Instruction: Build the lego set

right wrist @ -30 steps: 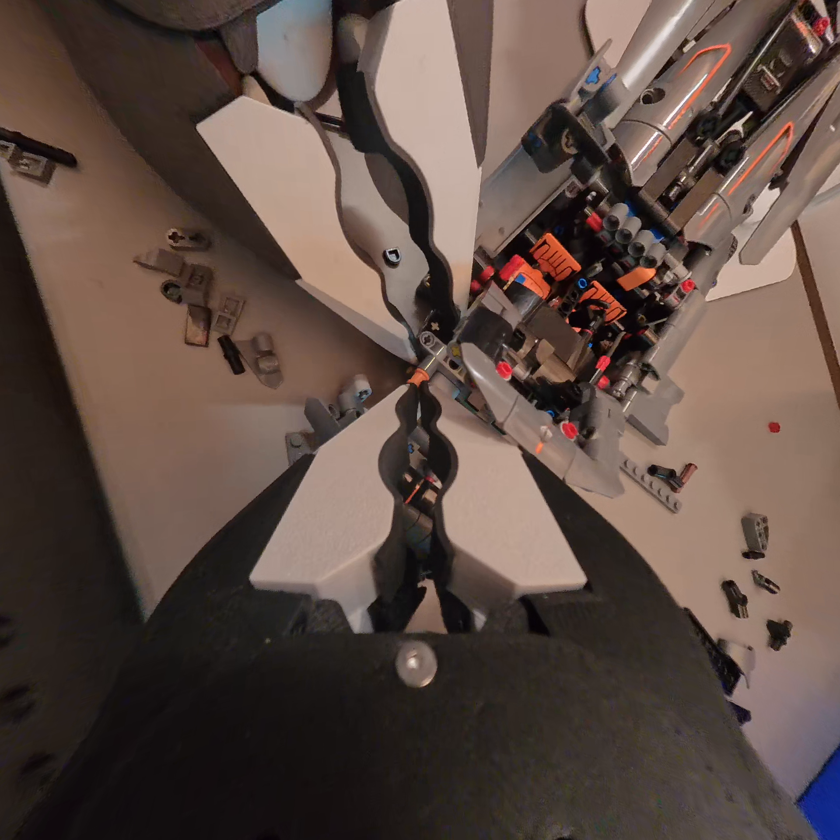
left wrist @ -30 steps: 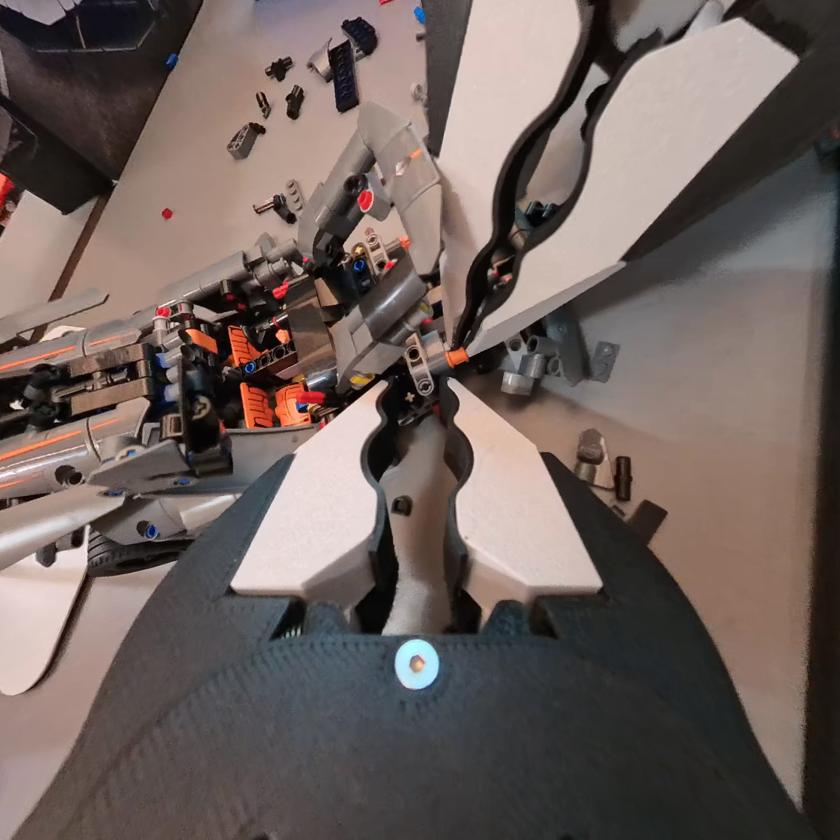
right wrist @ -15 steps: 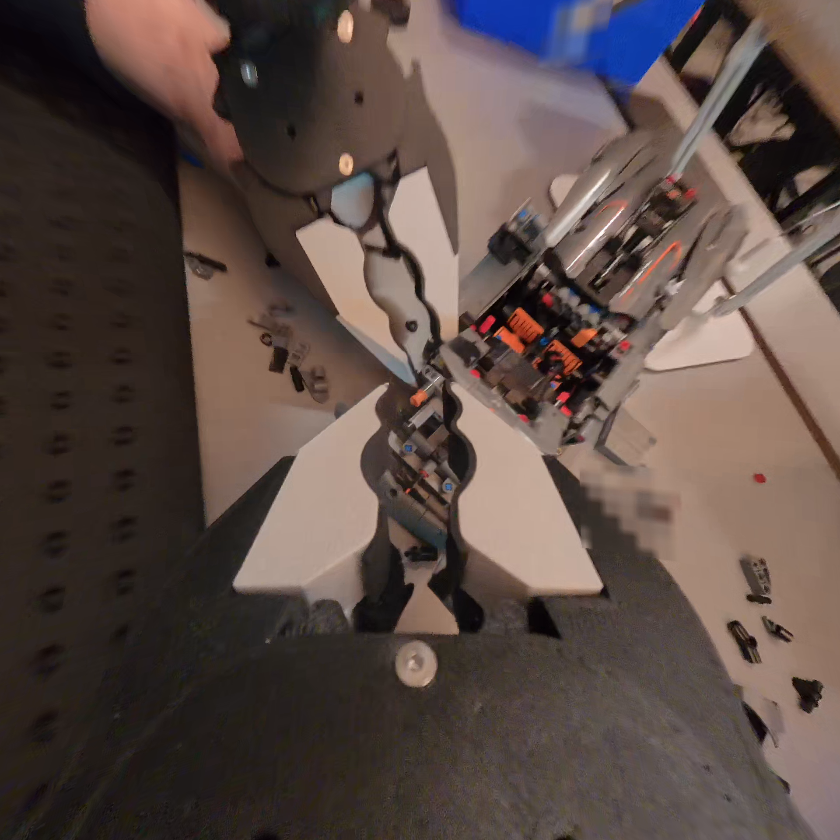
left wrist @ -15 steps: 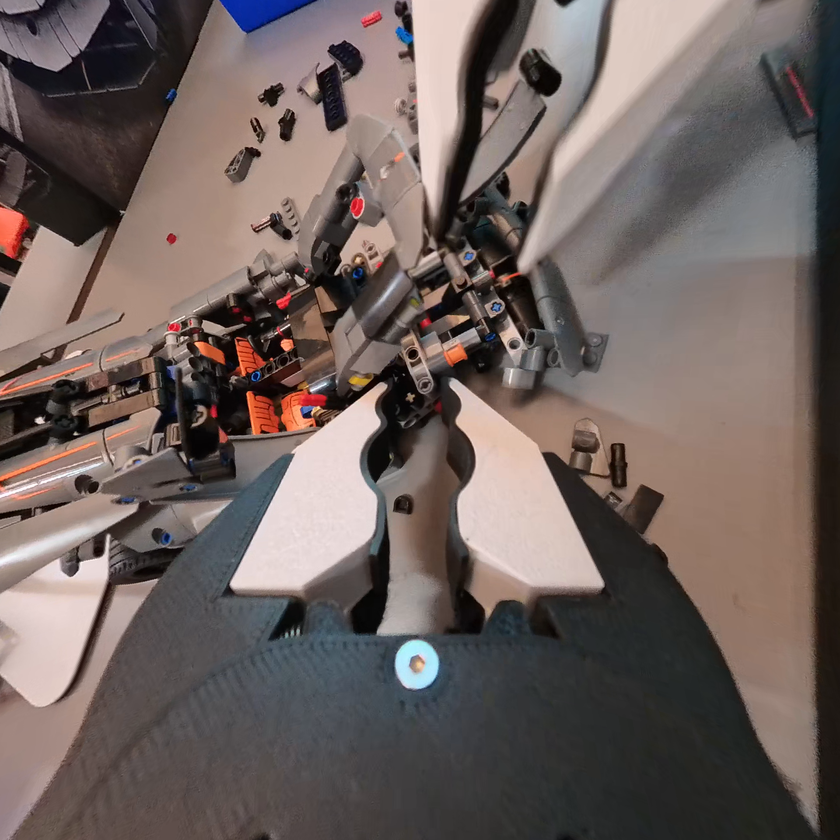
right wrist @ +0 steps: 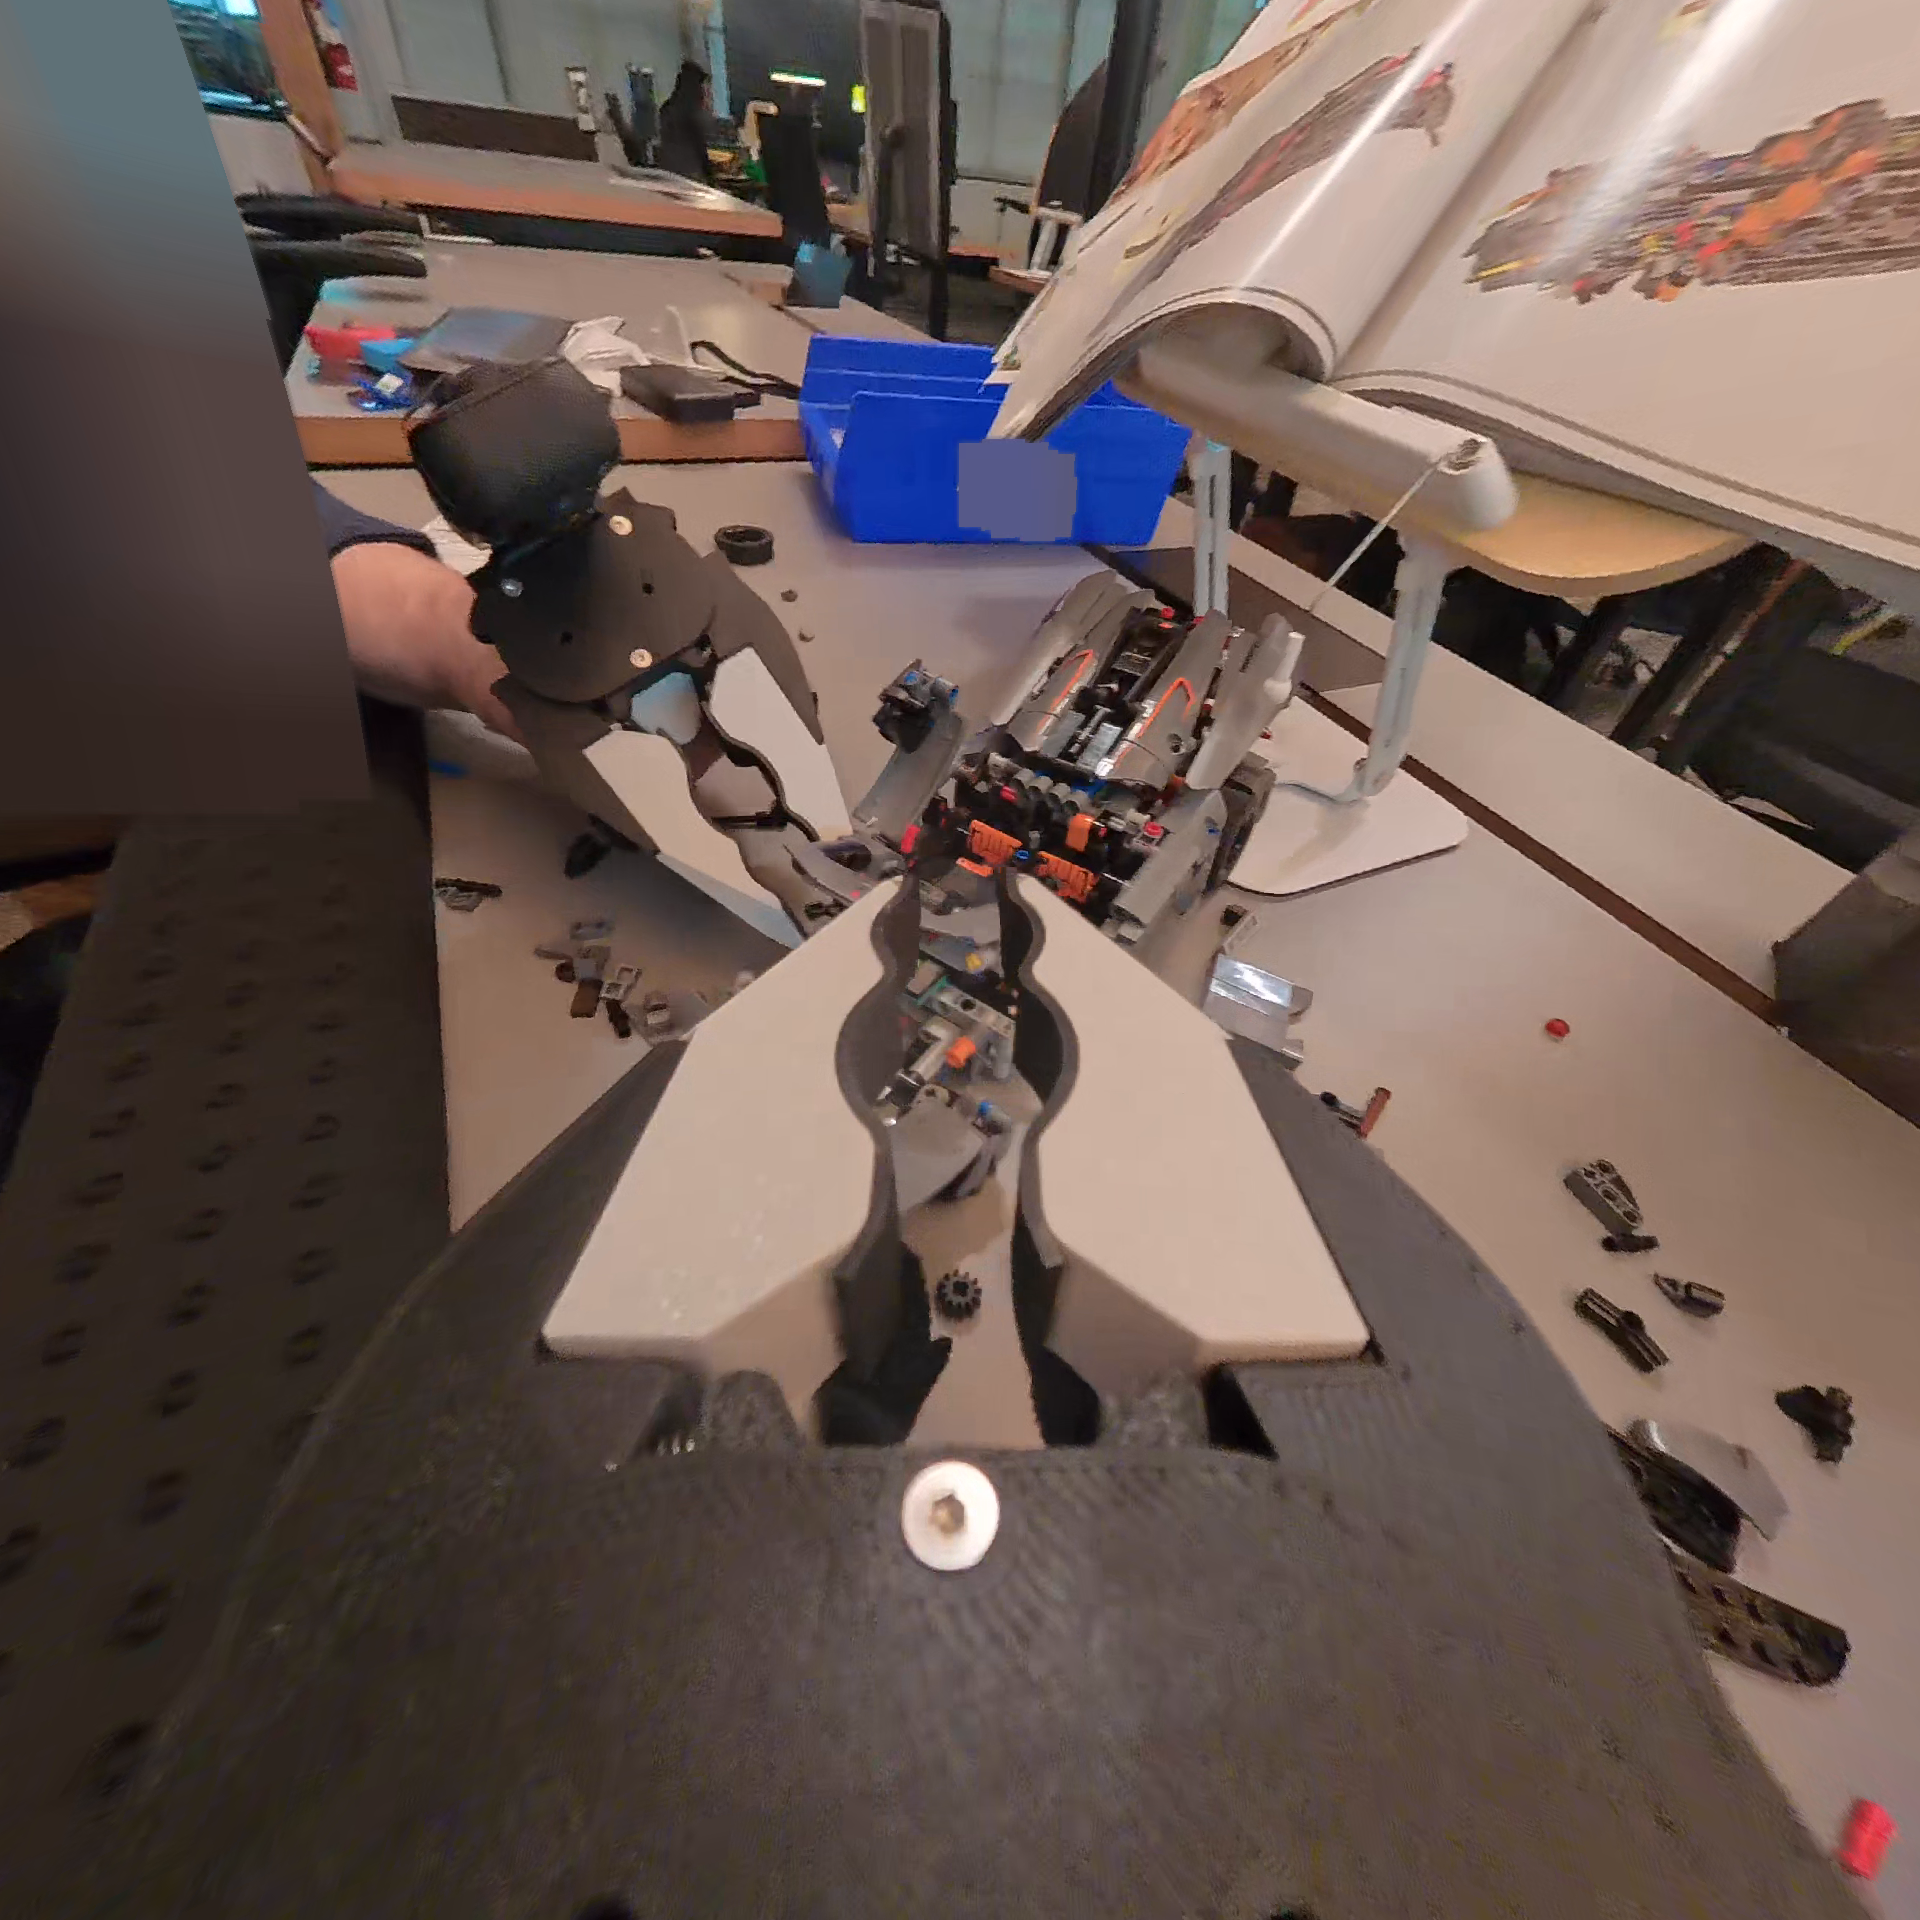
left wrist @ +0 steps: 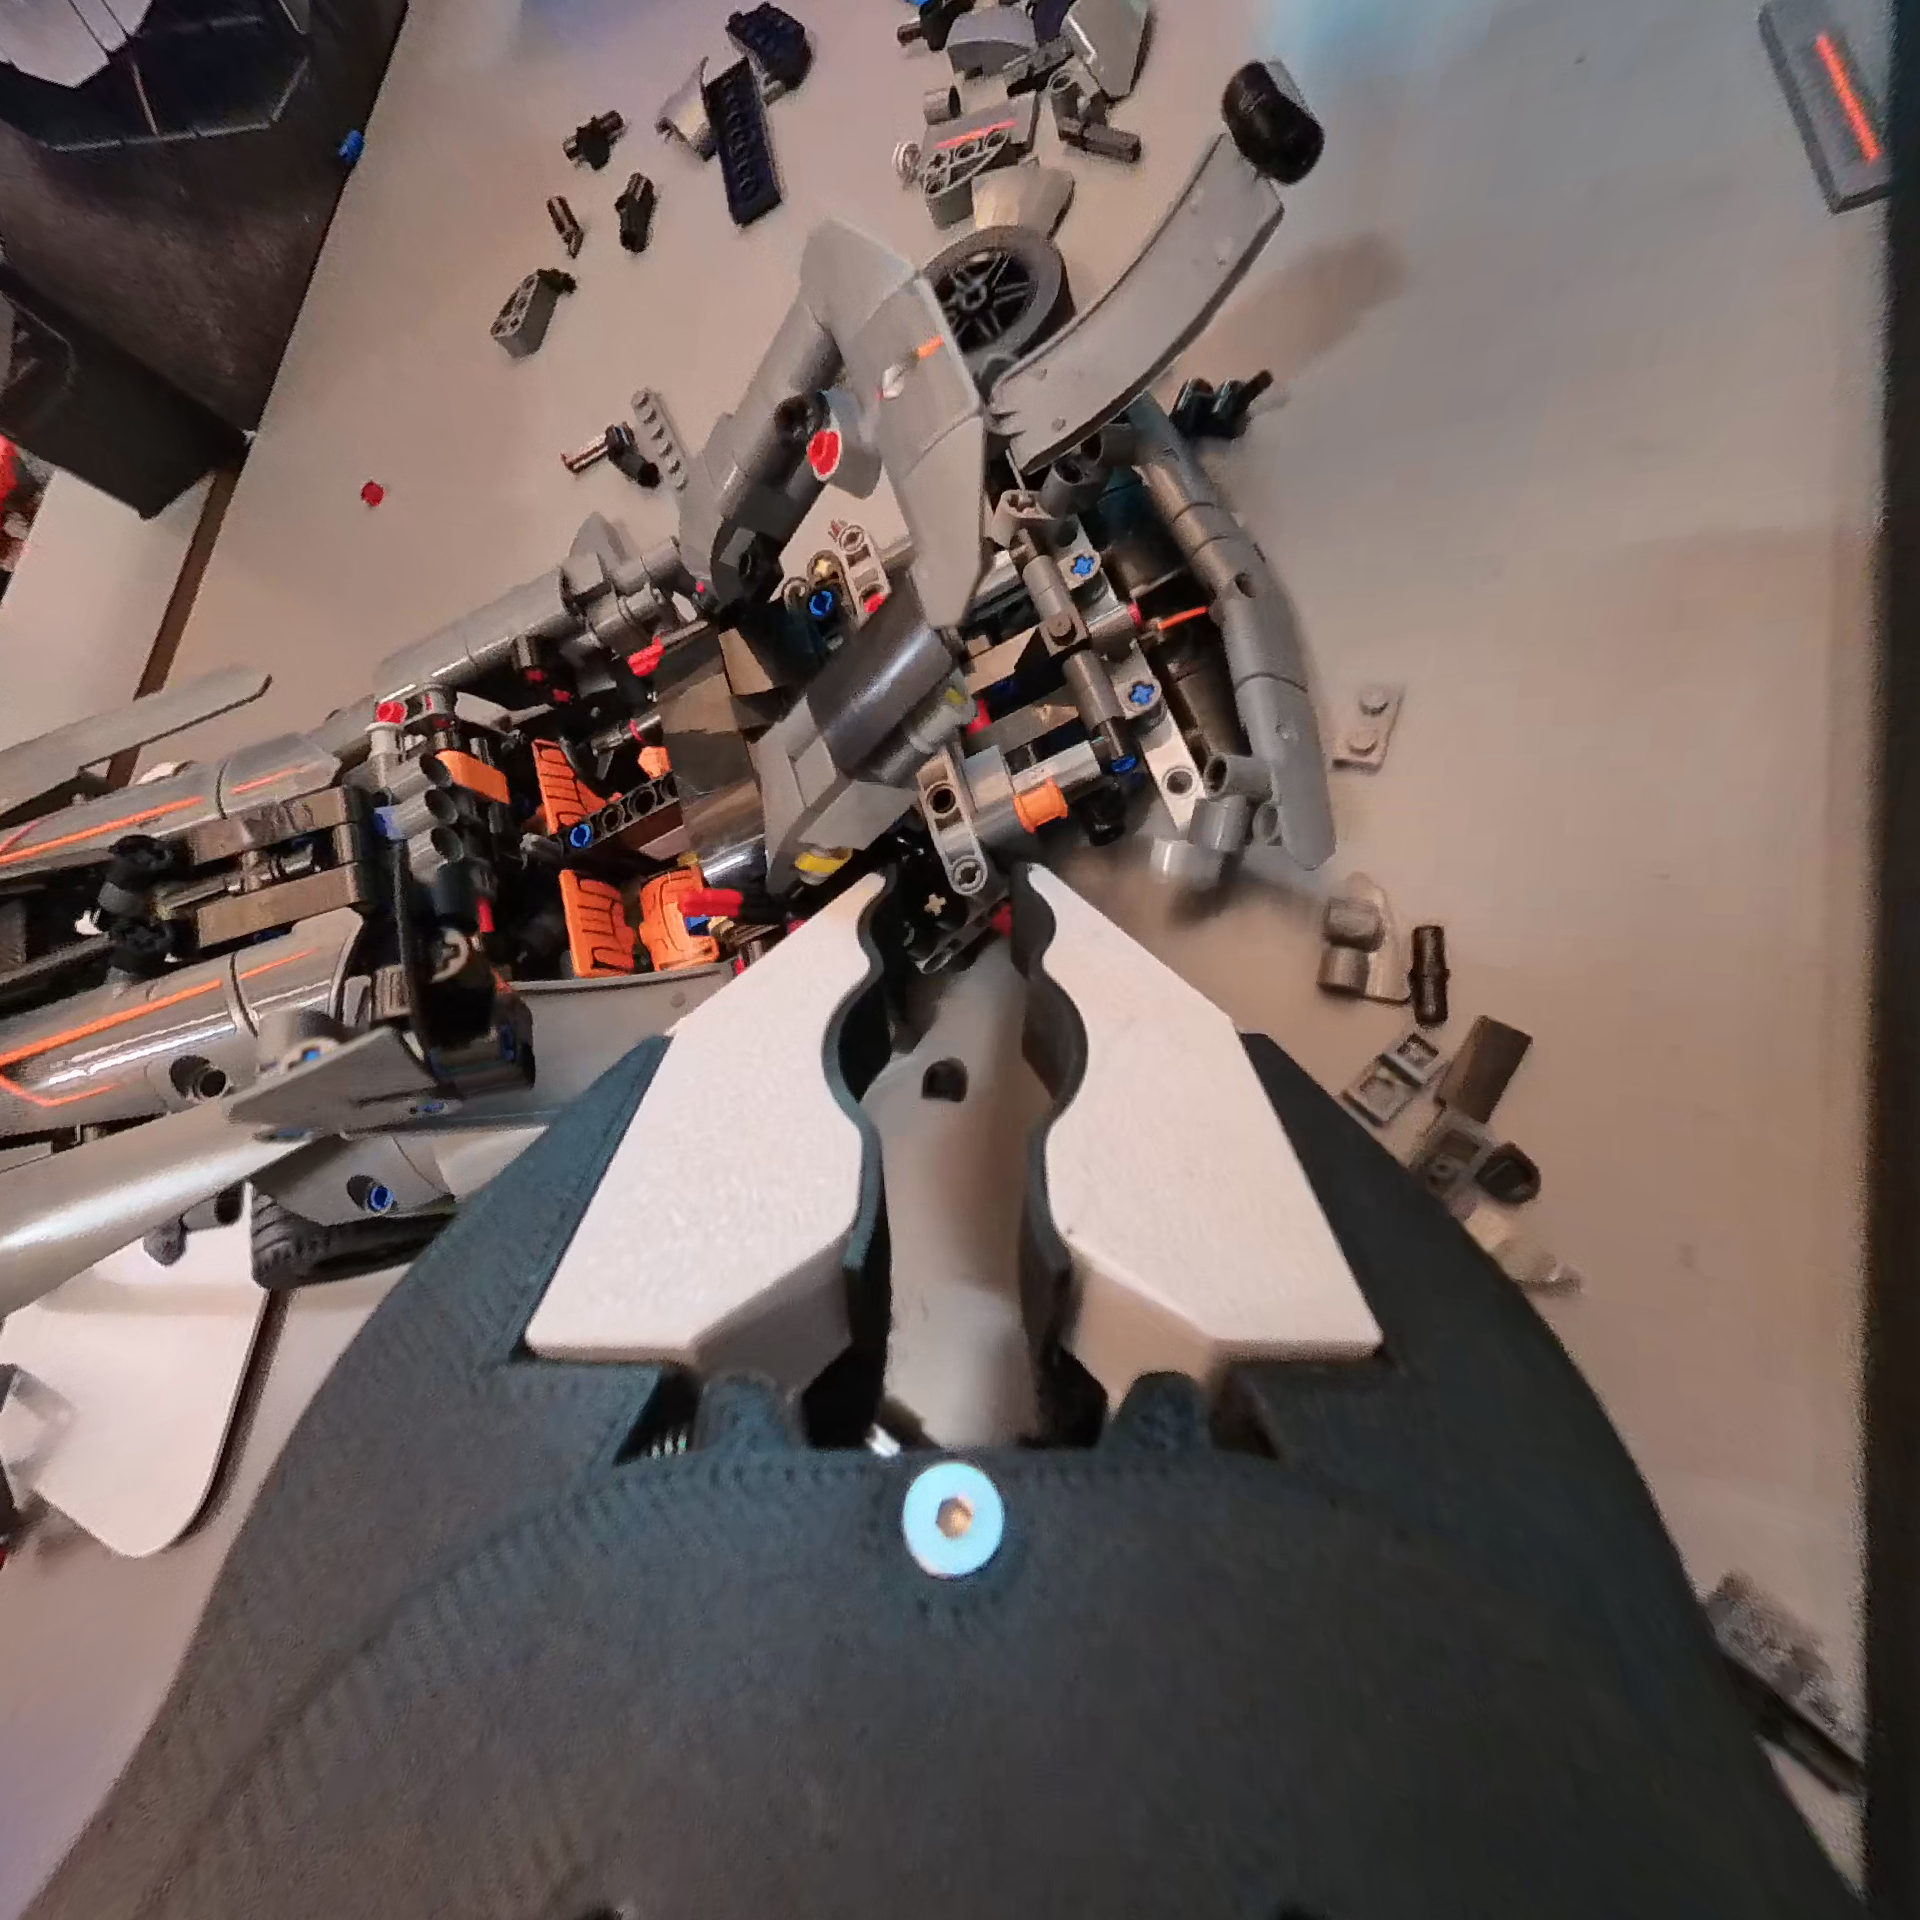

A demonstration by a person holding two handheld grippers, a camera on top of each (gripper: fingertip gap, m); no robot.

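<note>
Lego model [left wrist: 790,727]: sitting on the desk [left wrist: 1558,644], loose bits scattered around it.
Left gripper [left wrist: 951,883]: jaws are pinching down on the model's near end, a dark beam between the tips.
Right gripper [right wrist: 956,894]: hanging back above the model, jaws slightly parted, gripping nothing.
Manual [right wrist: 1558,208]: propped up on a stand behind.

Both tools [left wrist: 951,894] [right wrist: 951,894] seemingly slightly parted.
</note>
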